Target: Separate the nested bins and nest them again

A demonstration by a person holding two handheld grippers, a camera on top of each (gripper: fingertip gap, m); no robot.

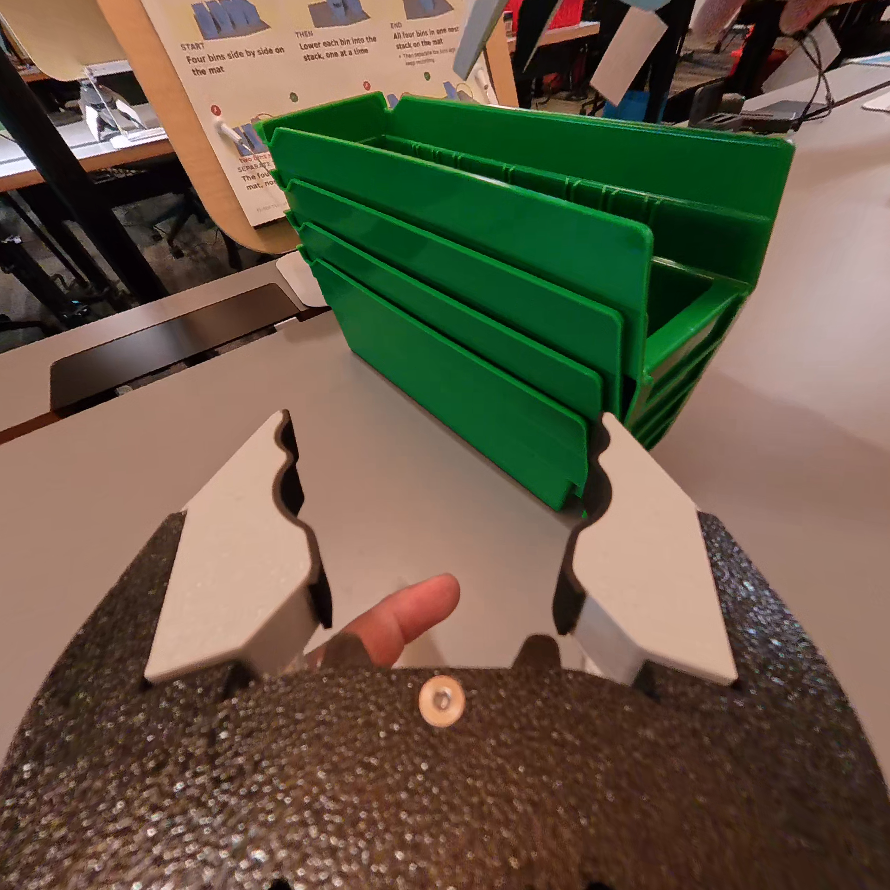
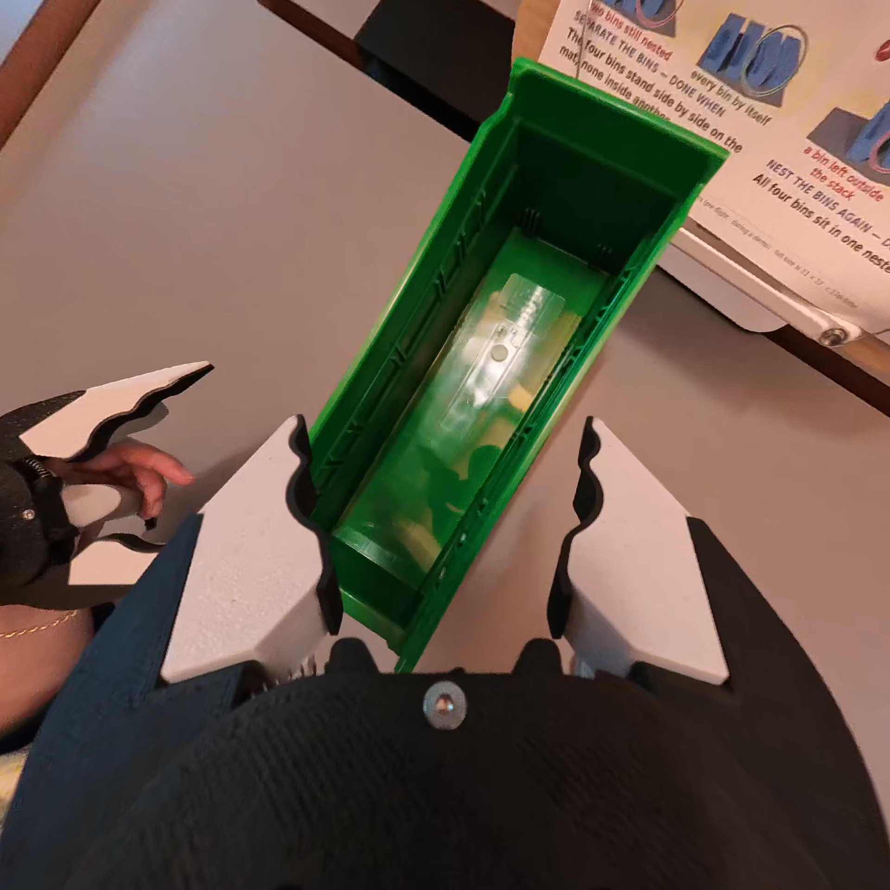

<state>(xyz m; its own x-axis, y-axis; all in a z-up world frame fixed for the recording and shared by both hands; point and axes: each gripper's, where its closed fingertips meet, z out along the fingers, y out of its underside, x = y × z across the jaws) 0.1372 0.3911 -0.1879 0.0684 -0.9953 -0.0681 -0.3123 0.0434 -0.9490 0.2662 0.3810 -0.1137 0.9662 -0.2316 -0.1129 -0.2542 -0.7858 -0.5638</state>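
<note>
Bins: four glossy green, nested together.

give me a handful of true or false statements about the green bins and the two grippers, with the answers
1. The green plastic bins sit nested in one stack on the grey table. True.
2. The left gripper is clamped on the stack. False: its grey fingers are spread and hold nothing.
3. The right gripper looks down into the top bin. True.
4. The top bin holds several small parts. False: only a clear sticker shows on its floor.
5. A printed instruction sheet stands behind the bins. True.
6. The right gripper is shut. False: its fingers are wide apart.
</note>
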